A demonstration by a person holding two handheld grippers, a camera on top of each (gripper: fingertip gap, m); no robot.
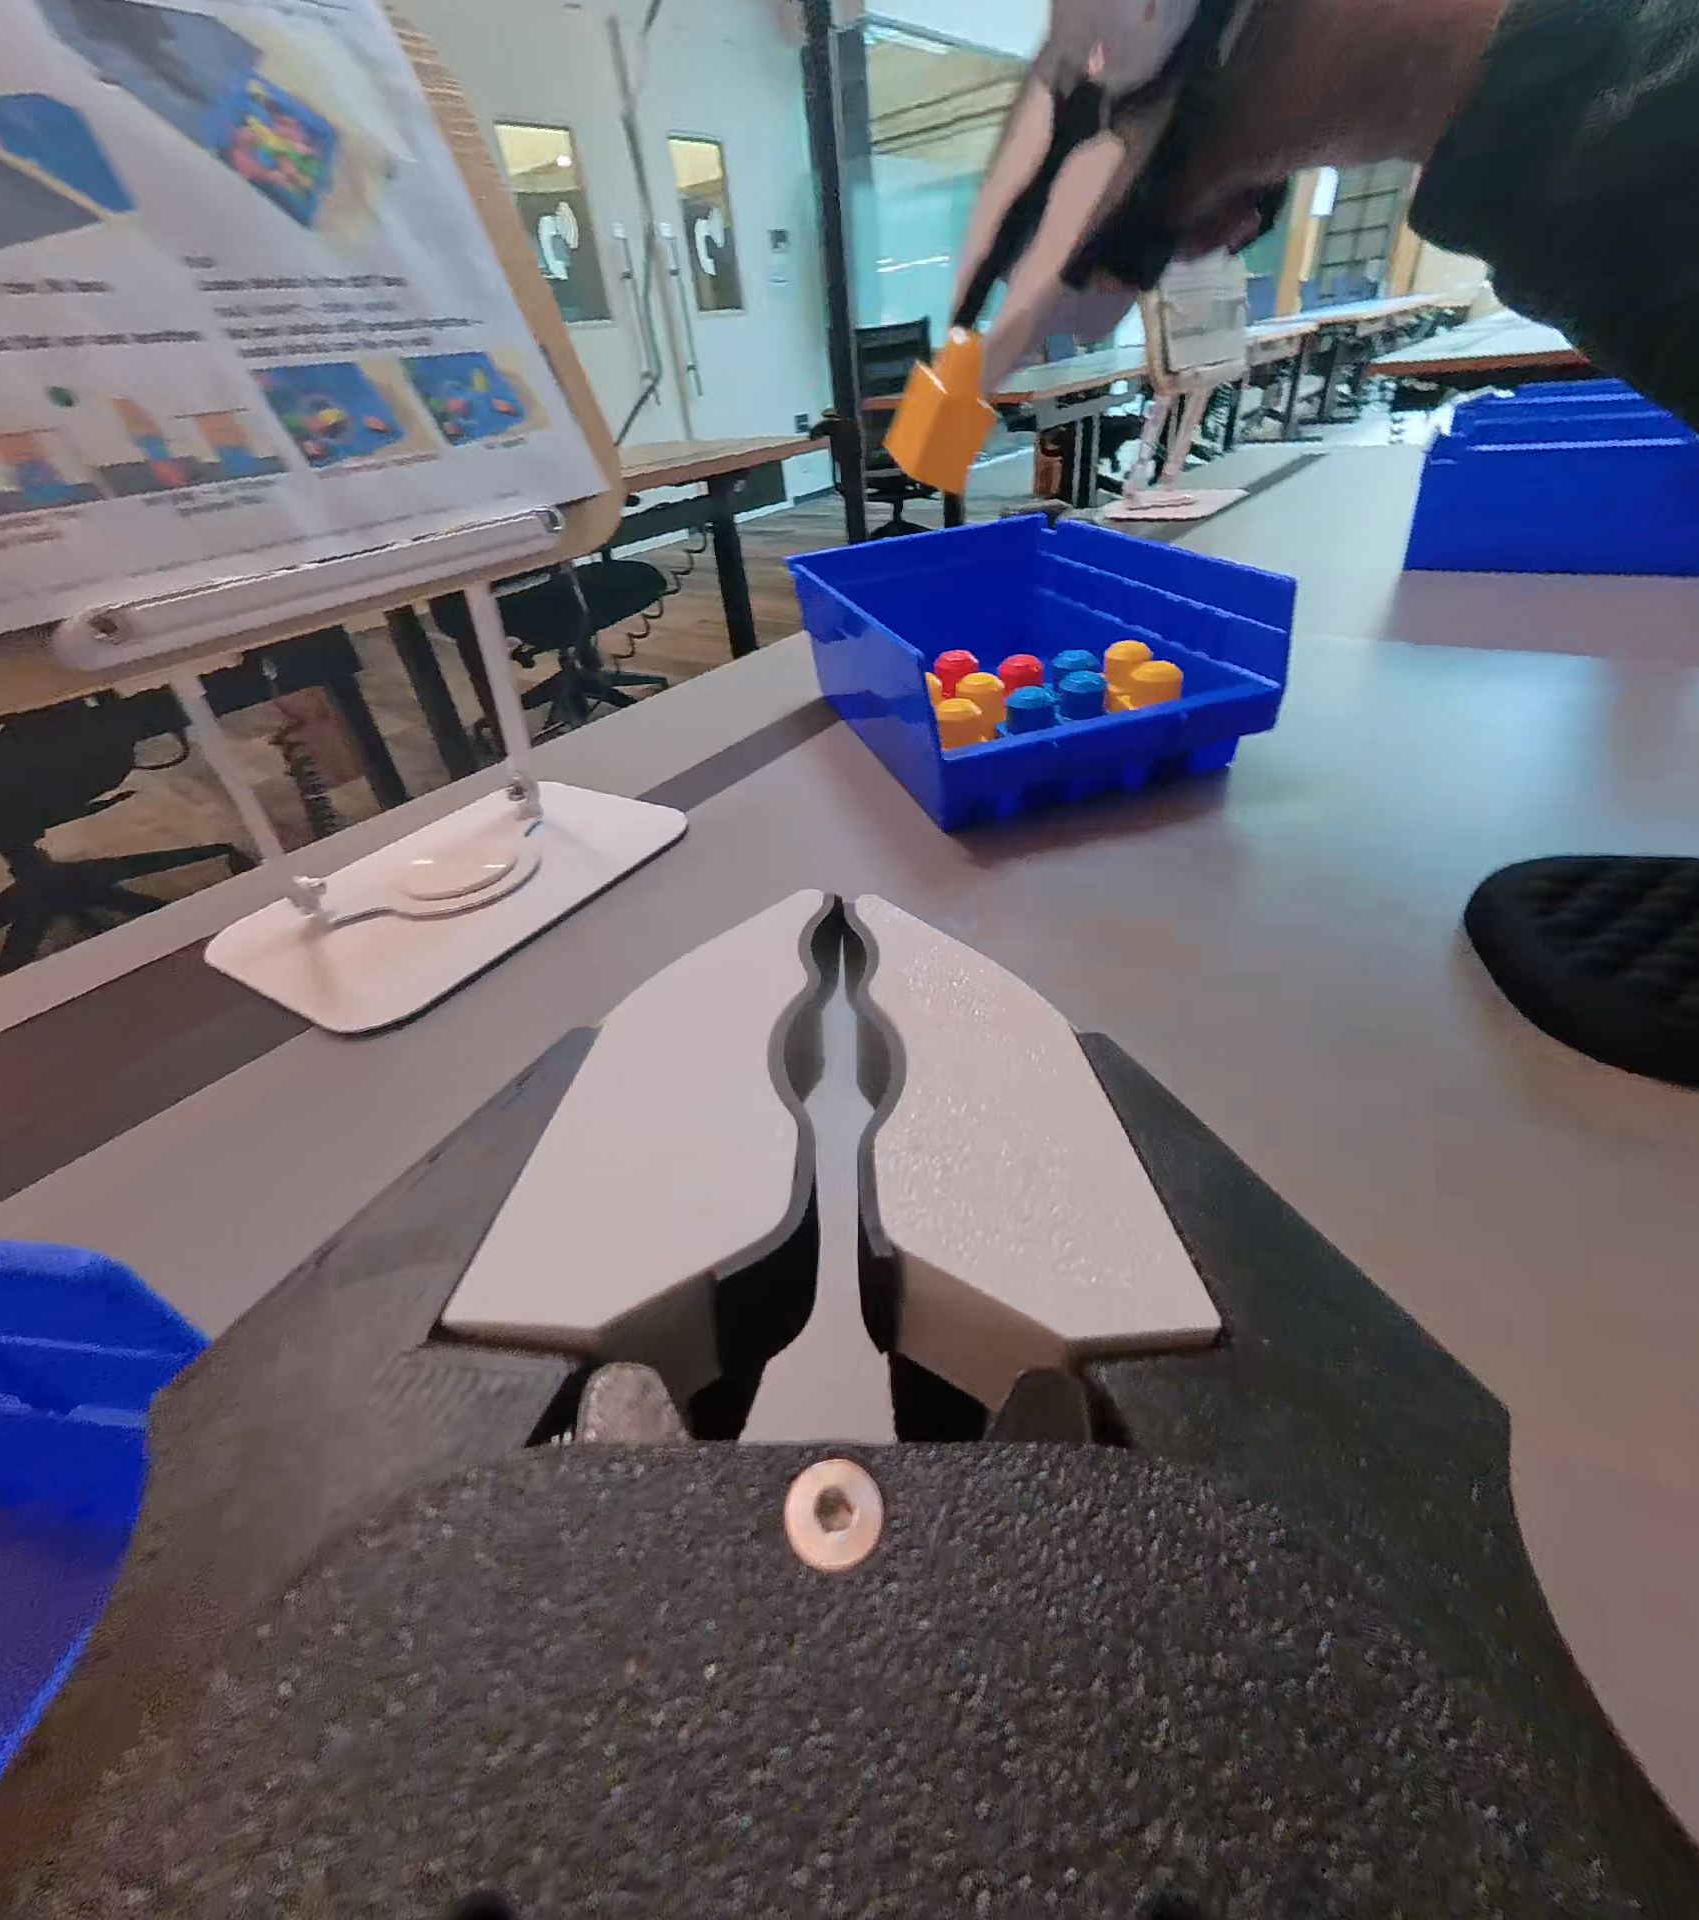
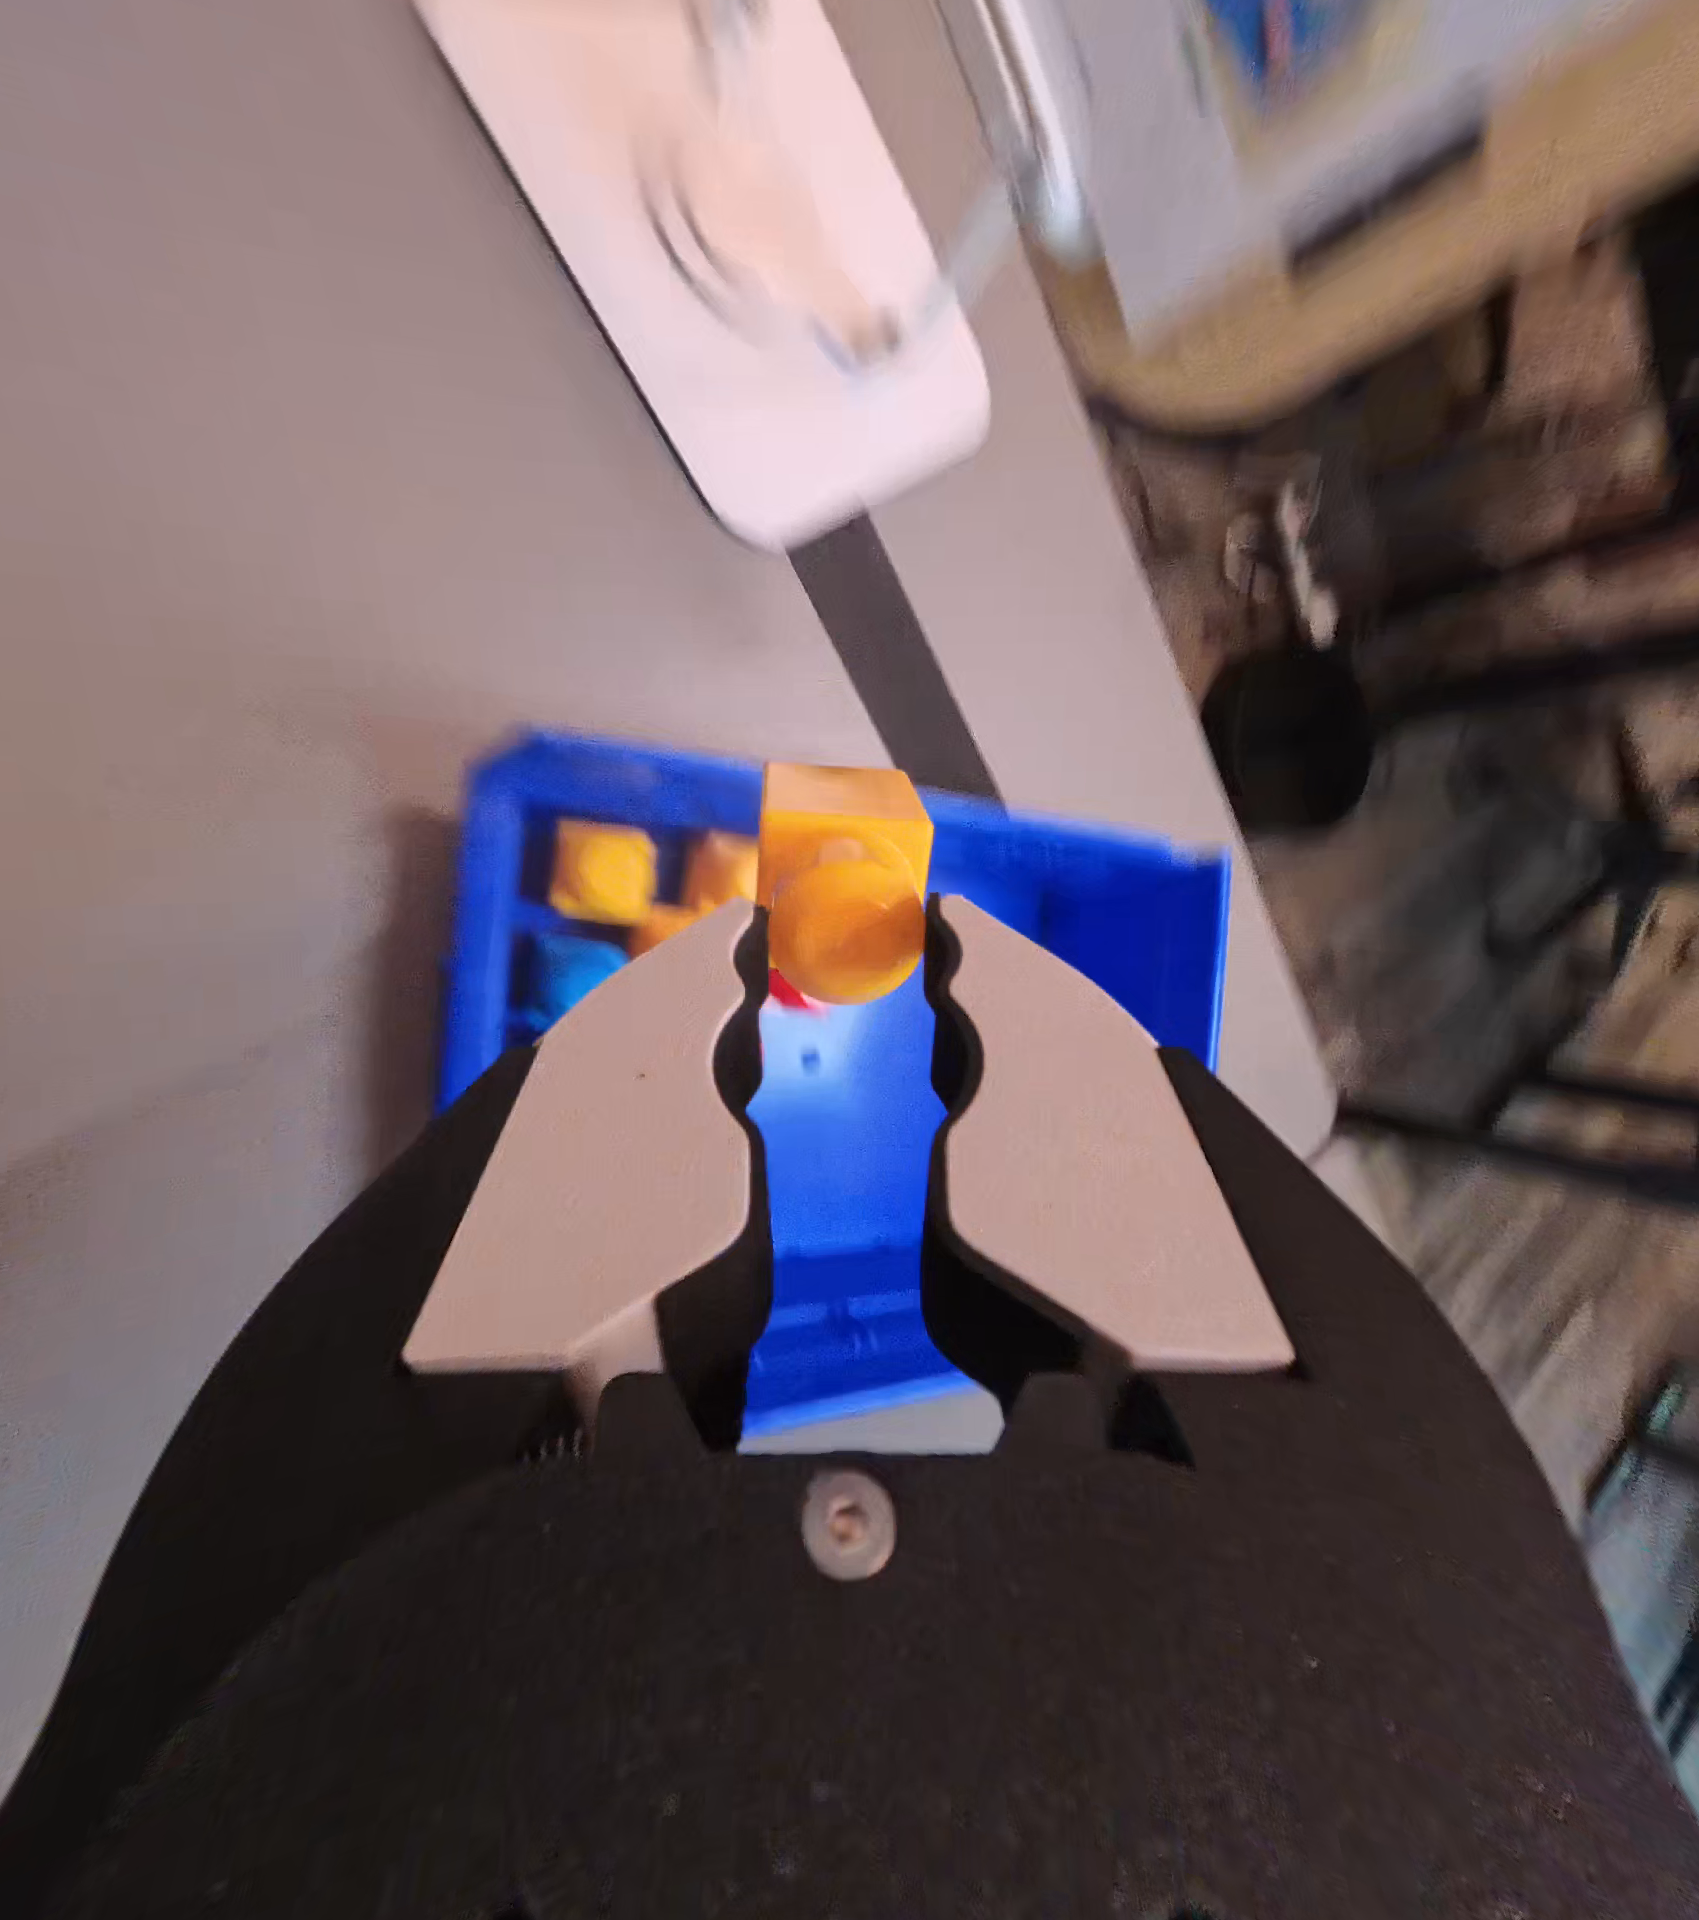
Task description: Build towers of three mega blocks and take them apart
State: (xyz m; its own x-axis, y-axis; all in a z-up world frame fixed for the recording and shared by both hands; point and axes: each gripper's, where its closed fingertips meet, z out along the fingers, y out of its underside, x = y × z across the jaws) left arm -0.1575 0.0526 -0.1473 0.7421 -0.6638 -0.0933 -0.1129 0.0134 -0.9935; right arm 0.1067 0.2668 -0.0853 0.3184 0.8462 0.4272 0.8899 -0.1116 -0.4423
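We see the right gripper (image 2: 845, 920), jaws clamped on an orange block (image 2: 843, 883), above the blue bin (image 1: 1032, 675). Bin on the bench (image 1: 1240, 1039), frame centre, holds red, blue and orange blocks (image 1: 1053, 686). Left gripper (image 1: 837, 914): jaws closed, empty.

your right gripper (image 2: 845, 935) is pointing down over a blue bin (image 2: 1073, 883) that is sitting on a grey table (image 2: 149, 623). its two grey fingers (image 2: 616, 1143) are pinching the round stud of an orange block (image 2: 845, 873), which is hanging at the fingertips above the bin. inside the bin, to the left of the fingers, more orange blocks (image 2: 606, 868) are lying beside a blue block (image 2: 570, 982), and a bit of red is peeking out just under the held block. a white stand base (image 2: 772, 312) is resting farther along the table, blurred. beyond the table edge, the floor and dark chair legs are smearing into blur.
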